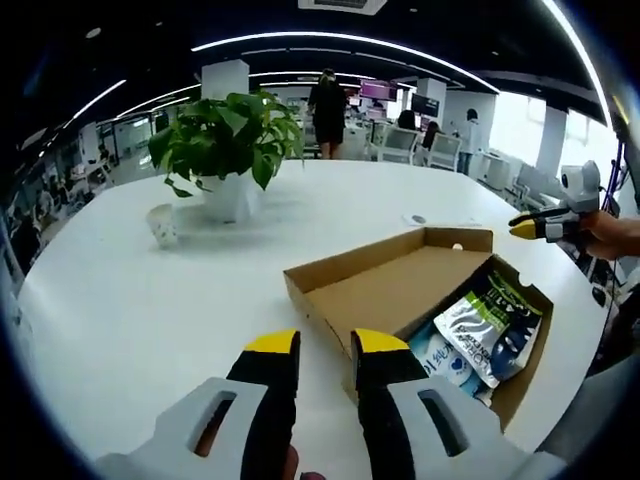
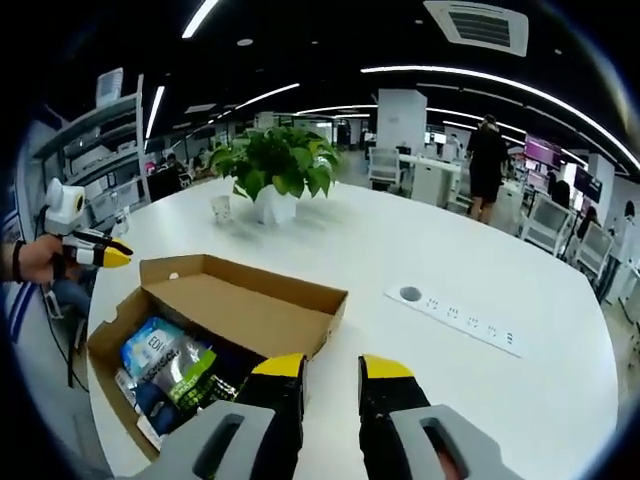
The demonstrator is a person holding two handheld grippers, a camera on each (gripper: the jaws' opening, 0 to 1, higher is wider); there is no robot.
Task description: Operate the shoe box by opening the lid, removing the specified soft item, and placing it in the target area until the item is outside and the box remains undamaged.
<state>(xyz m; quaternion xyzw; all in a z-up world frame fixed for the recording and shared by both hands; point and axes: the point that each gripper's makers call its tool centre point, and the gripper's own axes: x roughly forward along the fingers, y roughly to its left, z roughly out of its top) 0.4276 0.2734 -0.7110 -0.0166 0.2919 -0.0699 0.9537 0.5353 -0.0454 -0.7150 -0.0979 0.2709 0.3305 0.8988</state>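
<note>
A brown cardboard shoe box (image 1: pixel 330 285) lies on the white table with its lid folded back flat. Inside are soft packs: a white-green one (image 1: pixel 490 325) on top and a blue-white one (image 1: pixel 440 362) beneath. My left gripper (image 1: pixel 326 345) hovers open just in front of the box's near corner, holding nothing. The right gripper (image 1: pixel 527 227) floats beyond the box's far side, held by a hand. In the right gripper view the box (image 2: pixel 300 292) and its packs (image 2: pixel 170 365) sit lower left, my right gripper (image 2: pixel 333 368) is open and empty, and the left gripper (image 2: pixel 112 253) hangs off the table's left edge.
A potted green plant (image 1: pixel 225 145) and a small white cup (image 1: pixel 163 225) stand behind the box. A power strip (image 2: pixel 460 310) lies flush in the table (image 2: pixel 520 400) to the right. People and office chairs are far behind. The table edge runs close beside the box.
</note>
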